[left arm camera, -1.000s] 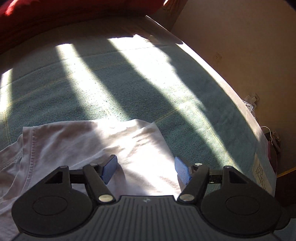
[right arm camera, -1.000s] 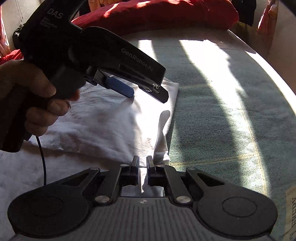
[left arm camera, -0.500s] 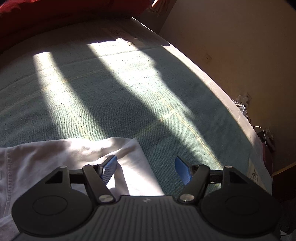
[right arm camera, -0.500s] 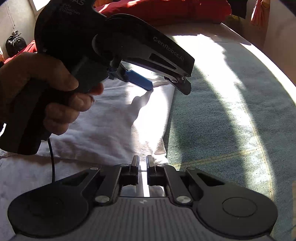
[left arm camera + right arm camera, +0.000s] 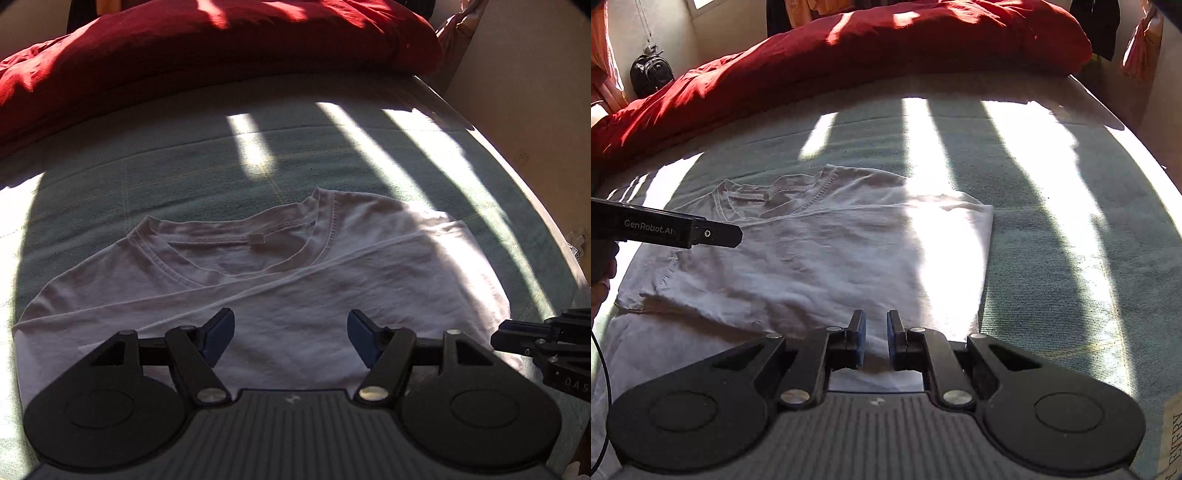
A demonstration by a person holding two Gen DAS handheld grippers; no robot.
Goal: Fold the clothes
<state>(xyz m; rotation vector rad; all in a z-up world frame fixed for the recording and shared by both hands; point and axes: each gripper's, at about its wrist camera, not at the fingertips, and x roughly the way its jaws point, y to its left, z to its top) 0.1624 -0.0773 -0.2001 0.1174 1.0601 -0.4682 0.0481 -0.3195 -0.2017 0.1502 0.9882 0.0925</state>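
**Both grippers drawn back from the folded T-shirt**

Since the earlier frames, both grippers have been pulled back and the cloth pinched in the right one has been let go. The right gripper [image 5: 875, 338] is now seen with its blue pads a narrow gap apart, nothing between them, held over the near edge of the white T-shirt [image 5: 827, 266]. The left gripper [image 5: 291, 334] is held wide apart and empty above the shirt's lower part.

The T-shirt is laid flat on the green bedspread [image 5: 192, 166], collar [image 5: 236, 242] towards the far side, with one side folded across the front in a diagonal edge. A red duvet [image 5: 886, 48] is heaped along the far end of the bed. Bands of sunlight are cast across cloth and bedspread.
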